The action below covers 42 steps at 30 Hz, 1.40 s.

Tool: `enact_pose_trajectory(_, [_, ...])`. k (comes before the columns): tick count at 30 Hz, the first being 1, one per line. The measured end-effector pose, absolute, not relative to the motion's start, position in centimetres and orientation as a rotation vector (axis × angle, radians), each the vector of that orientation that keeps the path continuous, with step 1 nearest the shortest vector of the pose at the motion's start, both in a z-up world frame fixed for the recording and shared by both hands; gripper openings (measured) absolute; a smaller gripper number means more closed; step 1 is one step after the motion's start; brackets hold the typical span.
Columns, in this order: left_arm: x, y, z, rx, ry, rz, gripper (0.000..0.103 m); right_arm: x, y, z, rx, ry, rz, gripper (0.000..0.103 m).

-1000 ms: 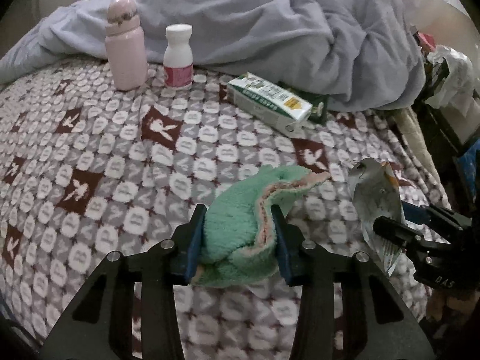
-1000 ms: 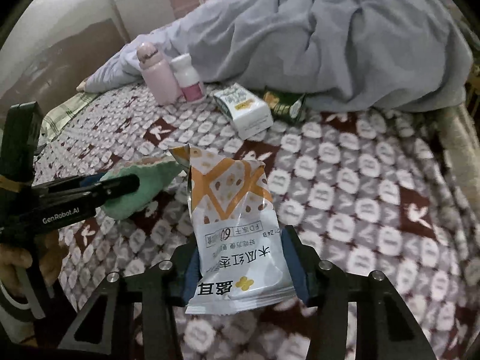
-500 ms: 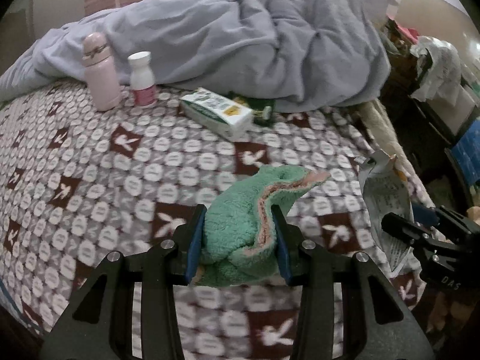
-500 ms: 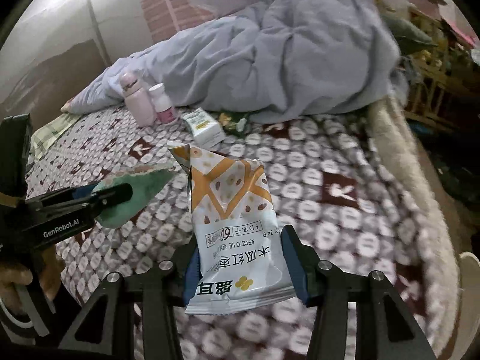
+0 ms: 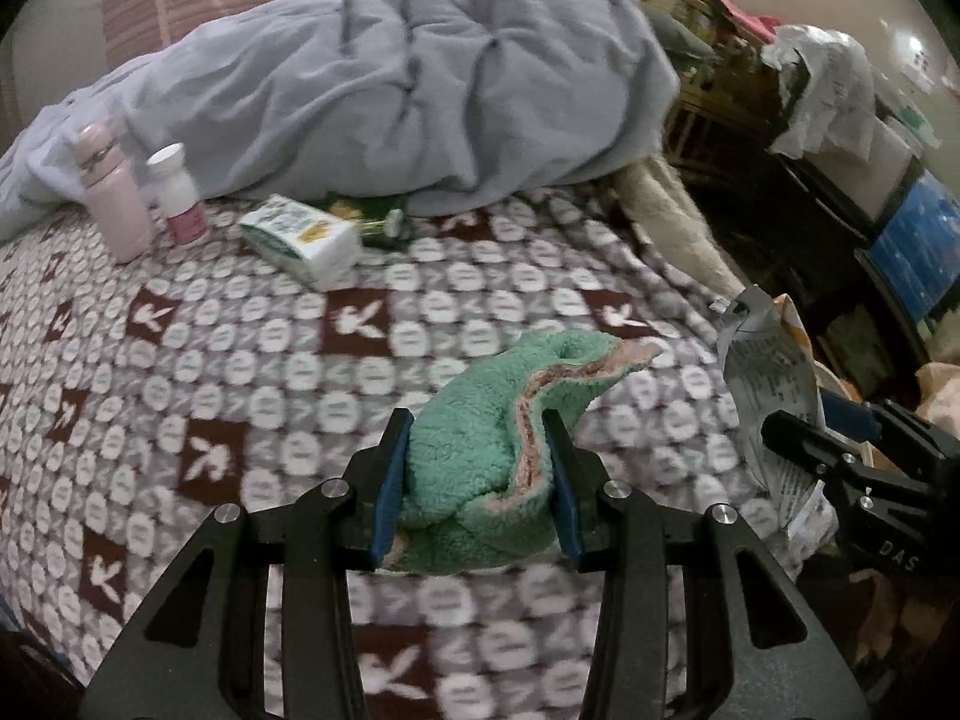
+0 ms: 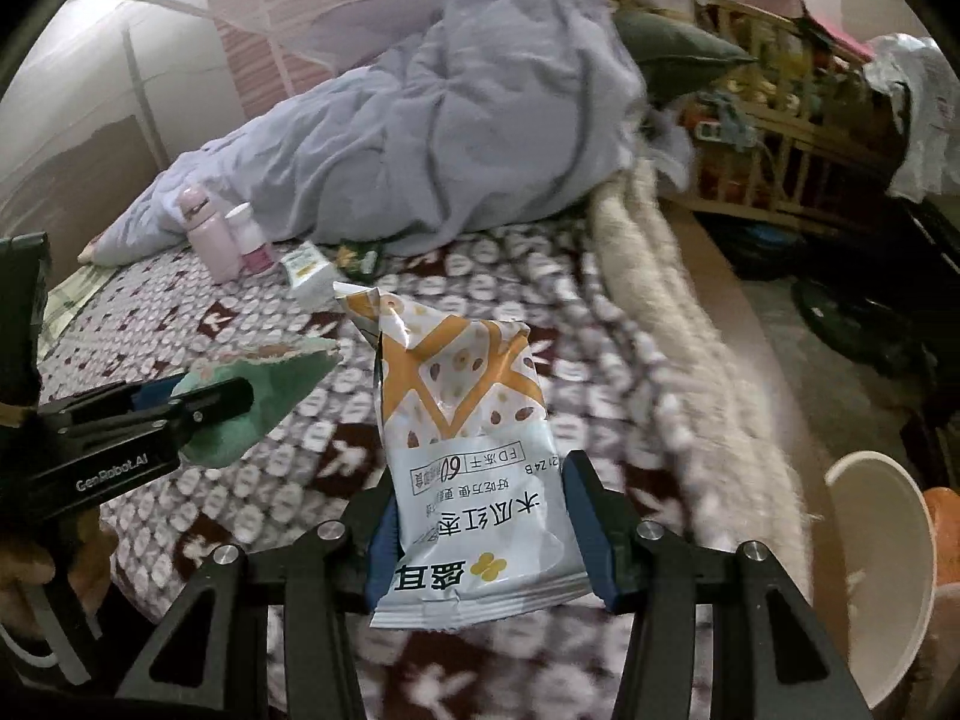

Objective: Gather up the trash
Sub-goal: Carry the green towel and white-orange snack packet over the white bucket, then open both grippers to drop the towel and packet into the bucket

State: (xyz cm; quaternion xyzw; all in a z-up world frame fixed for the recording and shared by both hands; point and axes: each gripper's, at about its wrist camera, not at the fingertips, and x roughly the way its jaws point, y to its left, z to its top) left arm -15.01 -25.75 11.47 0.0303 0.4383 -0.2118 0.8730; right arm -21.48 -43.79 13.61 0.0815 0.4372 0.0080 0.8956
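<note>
With both loads carried above the patterned bed (image 6: pixel 480 276), the white round bin (image 6: pixel 882 588) lies low to the right, nearest the right gripper (image 6: pixel 480 534). Its jaws clamp an upright white-and-orange foil snack packet (image 6: pixel 462 438); the left gripper (image 5: pixel 477 495) jaws pinch a crumpled green fluffy cloth (image 5: pixel 498 444).

The white bowl (image 6: pixel 882 588) is cut off by the picture's dark edge.

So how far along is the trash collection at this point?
Midway. In hand: the left gripper is clamped on a green cloth, the right gripper on a torn snack packet, both above the bed. A white bin sits lower right; nothing visibly dropped yet. Left on the bedspread: a carton, a green wrapper, two bottles.
</note>
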Motion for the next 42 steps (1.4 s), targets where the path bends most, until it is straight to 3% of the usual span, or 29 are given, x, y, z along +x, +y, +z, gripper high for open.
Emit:
enact_pose_trajectory(20, [-18.7, -39.6, 11.7, 0.157, 0.935, -0.68, 0.04, -28.3, -56.1, 14.0, 0.282, 0.882, -0.233, 0.049])
enact_pose_trajectory(42, [-21.9, -56.2, 10.5, 0.175, 1.062, -0.973, 0.04, -36.4, -70.3, 10.1, 0.47, 0.93, -0.539, 0.051])
